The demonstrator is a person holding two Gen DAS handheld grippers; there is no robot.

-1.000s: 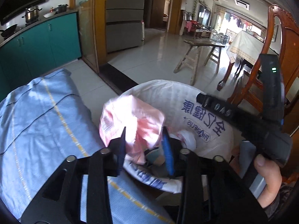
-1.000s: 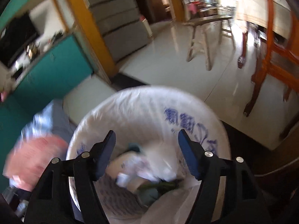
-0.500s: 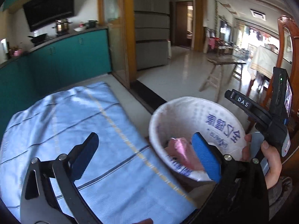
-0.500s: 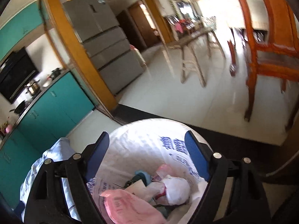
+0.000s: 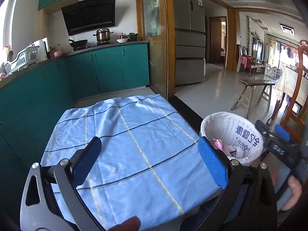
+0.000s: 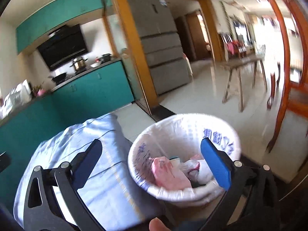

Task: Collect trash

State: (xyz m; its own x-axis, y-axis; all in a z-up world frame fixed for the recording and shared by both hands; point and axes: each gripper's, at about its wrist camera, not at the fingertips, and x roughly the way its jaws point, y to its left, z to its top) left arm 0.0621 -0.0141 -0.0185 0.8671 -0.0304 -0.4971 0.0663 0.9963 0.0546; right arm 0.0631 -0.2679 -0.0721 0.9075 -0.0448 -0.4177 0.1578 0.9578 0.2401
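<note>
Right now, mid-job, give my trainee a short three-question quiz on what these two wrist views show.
1. True or false: the pink bag lies inside the trash bin.
2. The left gripper is: A) shut on trash, B) open and empty, C) out of view.
3. Fill in: the table is covered by a light ____ cloth with stripes.

Key: 1 true; 2 B; 3 blue.

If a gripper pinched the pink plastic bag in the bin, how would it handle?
The pink plastic bag looks crumpled and thin, so probably floppy and light. Its glossy film might slip between pads. It lies loose atop other trash in the white-lined bin, likely lifting free.
</note>
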